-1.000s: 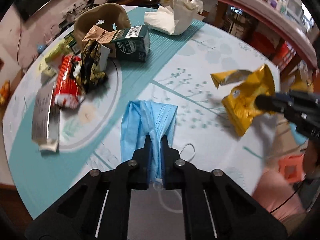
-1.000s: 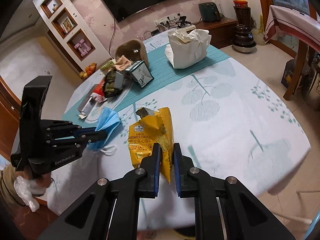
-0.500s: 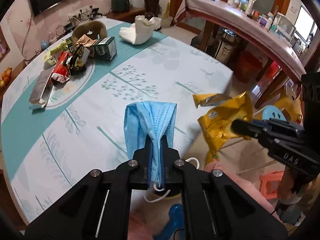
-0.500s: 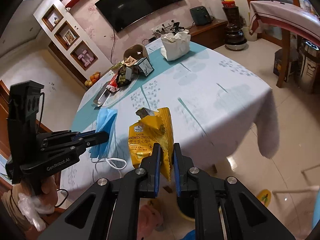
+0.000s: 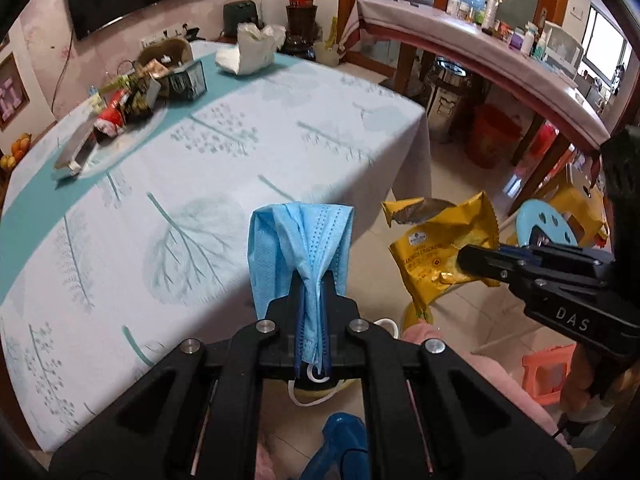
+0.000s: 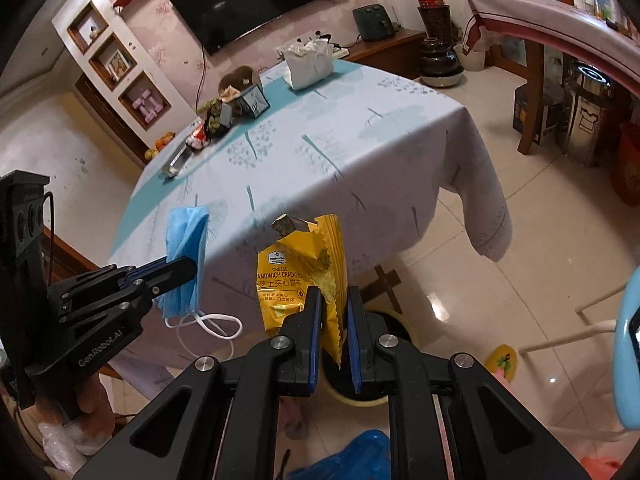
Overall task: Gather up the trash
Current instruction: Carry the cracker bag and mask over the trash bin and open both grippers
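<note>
A crumpled blue face mask [image 5: 298,246] hangs from my left gripper [image 5: 312,280], which is shut on it; its white ear loop [image 6: 208,322] dangles below. My right gripper [image 6: 331,294] is shut on a torn yellow cracker bag [image 6: 304,268], seen from the side as the cracker bag [image 5: 440,248] in the left wrist view. Both grippers are held past the near edge of the table [image 5: 180,200], above a yellow-rimmed bin [image 6: 384,360] on the floor. More wrappers and cartons [image 5: 136,96] lie in a heap at the table's far left.
A white crumpled bag [image 5: 248,52] stands at the table's far end. A blue stool [image 5: 546,226] and an orange stool [image 5: 548,372] are on the right. A metal can [image 5: 452,100] and a long counter [image 5: 480,52] stand behind. A pink sleeve [image 5: 472,364] shows below.
Both grippers have drawn back from over the table to beyond its near edge, carrying the mask and the cracker bag. The floor and the bin have come into view.
</note>
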A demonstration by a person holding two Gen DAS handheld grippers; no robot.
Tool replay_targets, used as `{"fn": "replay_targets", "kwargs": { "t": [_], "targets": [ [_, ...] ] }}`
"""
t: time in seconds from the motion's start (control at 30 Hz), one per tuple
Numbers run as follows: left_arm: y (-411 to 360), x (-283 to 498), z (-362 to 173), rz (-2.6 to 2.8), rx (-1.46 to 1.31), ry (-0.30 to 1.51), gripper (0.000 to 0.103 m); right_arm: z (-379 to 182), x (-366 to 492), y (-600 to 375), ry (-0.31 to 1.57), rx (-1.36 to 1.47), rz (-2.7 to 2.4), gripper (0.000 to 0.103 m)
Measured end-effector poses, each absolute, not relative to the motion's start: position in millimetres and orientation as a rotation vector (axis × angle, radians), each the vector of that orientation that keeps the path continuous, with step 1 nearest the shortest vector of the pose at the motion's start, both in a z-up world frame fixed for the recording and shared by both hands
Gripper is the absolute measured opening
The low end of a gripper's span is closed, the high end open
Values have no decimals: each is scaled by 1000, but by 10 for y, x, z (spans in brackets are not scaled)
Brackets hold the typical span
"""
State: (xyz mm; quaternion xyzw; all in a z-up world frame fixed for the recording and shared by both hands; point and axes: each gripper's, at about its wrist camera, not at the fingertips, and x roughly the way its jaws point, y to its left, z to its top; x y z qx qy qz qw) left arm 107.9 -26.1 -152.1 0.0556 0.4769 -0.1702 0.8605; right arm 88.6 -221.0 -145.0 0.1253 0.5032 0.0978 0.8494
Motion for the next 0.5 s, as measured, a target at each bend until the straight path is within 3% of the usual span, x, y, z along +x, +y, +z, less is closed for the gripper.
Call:
{"fn": "replay_targets", "kwargs": {
  "t": [0.5],
  "targets": [
    [-531,952,-2435,-374,253,1090,5,-2371,758,-2270,1185,290,131,12]
  ]
}}
